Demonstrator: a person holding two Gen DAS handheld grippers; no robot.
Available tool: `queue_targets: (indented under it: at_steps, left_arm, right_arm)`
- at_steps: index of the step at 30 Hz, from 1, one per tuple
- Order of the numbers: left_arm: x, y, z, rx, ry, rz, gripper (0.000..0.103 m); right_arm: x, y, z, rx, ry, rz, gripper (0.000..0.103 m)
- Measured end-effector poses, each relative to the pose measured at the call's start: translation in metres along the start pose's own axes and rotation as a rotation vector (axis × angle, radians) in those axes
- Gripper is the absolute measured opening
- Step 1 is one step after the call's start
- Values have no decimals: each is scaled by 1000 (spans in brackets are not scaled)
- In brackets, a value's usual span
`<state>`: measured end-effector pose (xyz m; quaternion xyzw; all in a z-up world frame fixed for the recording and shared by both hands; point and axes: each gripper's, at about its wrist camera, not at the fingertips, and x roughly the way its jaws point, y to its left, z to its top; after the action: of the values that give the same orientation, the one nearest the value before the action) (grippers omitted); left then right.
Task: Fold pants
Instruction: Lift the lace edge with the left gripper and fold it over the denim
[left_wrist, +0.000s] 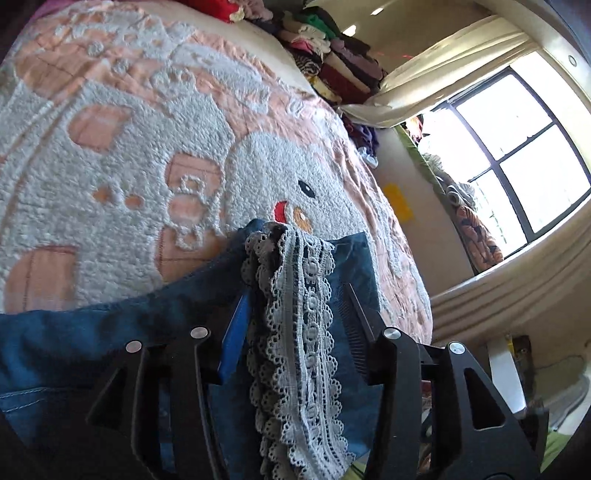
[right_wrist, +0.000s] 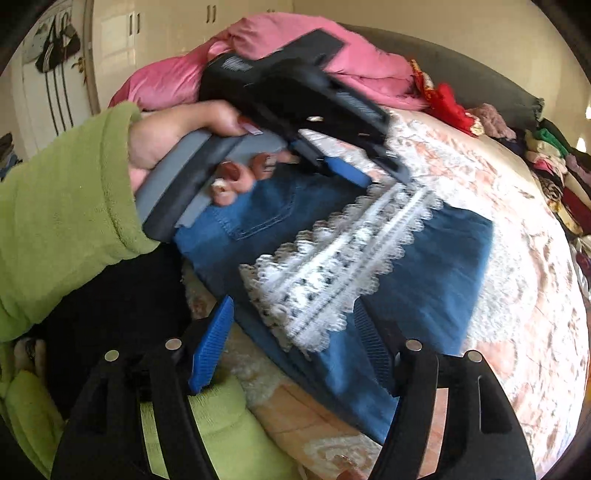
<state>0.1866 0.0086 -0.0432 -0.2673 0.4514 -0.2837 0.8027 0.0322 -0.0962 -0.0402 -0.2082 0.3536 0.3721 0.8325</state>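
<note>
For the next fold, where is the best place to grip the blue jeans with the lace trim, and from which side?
Probably the plain denim corner of the blue jeans on the far side of the lace trim, coming in low from that edge over the bedspread. There the folded cloth ends in a straight, free edge lying flat, while the lace is loose and ruffled. Both the left gripper and right gripper stand open.

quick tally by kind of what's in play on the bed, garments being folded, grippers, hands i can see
Blue denim pants with white lace trim: 1
Two-finger grippers: 2, the left gripper and the right gripper, both open
Hands in view: 1, the left hand in a green sleeve
Total: 4
</note>
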Motion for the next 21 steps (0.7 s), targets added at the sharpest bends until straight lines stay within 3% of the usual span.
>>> queue_targets:
  at_steps: [8,11,14,16,18,21]
  left_arm:
    - [21,-3,8,-7,31,36,43]
    - [24,-5,11,-3,29,39,45]
    - [27,-6,12,-6,23,54,44]
    - [28,-8,13,0,11,84,32]
    - [30,-9,14,-4,11,60,8]
    - [30,-14,16,11,11,39,7]
  right_arm:
    - [37,18,5,-67,56,-49,64]
    - [44,12,2,-52,60,-89,49]
    - [36,1,1,-8,34,-59,36]
    - [30,-3,0,13,17,-25,31]
    - [25,-5,-2,24,6,6,24]
    - [15,-9,-4,47,-12,44,23]
